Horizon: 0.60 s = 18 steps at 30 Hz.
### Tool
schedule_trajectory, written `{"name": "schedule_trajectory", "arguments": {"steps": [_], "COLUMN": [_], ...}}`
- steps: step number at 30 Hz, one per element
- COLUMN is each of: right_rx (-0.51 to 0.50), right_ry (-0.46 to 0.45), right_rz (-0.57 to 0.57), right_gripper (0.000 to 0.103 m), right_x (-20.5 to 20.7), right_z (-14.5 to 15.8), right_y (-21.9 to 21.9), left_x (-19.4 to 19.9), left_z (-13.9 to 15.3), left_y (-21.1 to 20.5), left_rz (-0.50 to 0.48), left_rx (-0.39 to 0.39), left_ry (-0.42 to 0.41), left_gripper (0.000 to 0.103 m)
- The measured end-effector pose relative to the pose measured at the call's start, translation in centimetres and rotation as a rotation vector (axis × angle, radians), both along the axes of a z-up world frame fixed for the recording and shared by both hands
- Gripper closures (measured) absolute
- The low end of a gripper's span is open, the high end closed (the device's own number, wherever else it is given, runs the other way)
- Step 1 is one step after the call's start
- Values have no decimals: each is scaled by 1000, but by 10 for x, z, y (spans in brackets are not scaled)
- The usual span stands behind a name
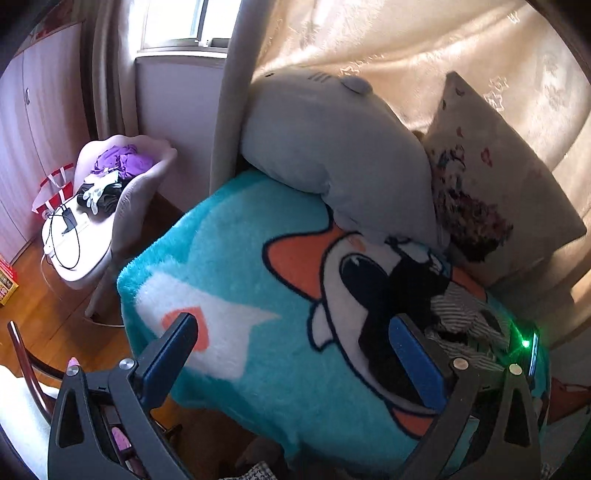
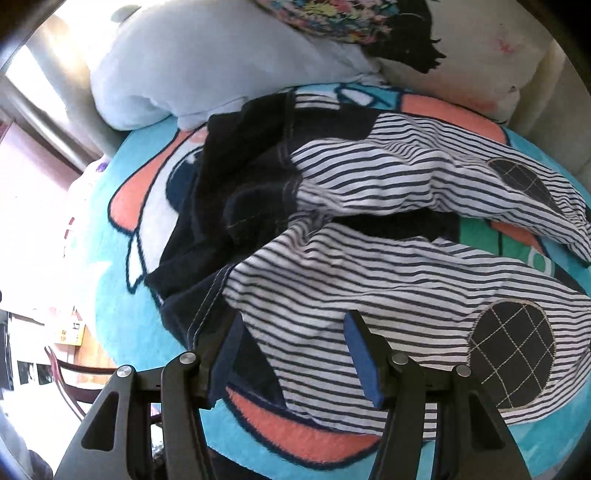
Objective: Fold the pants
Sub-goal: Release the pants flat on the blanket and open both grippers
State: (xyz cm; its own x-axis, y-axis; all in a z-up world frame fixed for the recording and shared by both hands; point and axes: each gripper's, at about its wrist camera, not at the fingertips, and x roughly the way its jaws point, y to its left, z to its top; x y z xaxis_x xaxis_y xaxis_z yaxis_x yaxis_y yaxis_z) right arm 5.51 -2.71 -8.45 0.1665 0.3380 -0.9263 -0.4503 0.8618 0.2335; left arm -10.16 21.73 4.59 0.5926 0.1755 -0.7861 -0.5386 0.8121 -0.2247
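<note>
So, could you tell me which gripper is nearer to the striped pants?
Right. The right gripper hangs just over the striped pants, its fingers straddling the cloth; the left gripper is open above the blanket, beside them.

Daylight pours through the window (image 1: 173,22) at the upper left, curtain (image 1: 107,66) next to it. Below sits a pale shell-shaped chair (image 1: 122,199) piled with purple clothes (image 1: 123,160), on a wood floor (image 1: 40,314). Cream drapery (image 1: 424,48) fills the upper right.
</note>
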Motion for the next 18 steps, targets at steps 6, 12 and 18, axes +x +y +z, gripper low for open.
{"name": "schedule_trajectory", "arguments": {"steps": [6,12,18], "right_rx": [29,47,65], "right_ry": [-9,0,6], "right_rz": [42,7,-42], "right_gripper": [42,42,41], "right_x": [-6,0,6], "right_z": [2,3,-1], "right_y": [-13,-55,-104], "left_x": [-2,2,10], "left_z": [8,6,2], "left_y": [-32,-71,-108], "left_rz": [8,-4,-49], "left_rx": [17,-13,-15], "left_ry": [8,26,45], "left_gripper": [0,0,0]}}
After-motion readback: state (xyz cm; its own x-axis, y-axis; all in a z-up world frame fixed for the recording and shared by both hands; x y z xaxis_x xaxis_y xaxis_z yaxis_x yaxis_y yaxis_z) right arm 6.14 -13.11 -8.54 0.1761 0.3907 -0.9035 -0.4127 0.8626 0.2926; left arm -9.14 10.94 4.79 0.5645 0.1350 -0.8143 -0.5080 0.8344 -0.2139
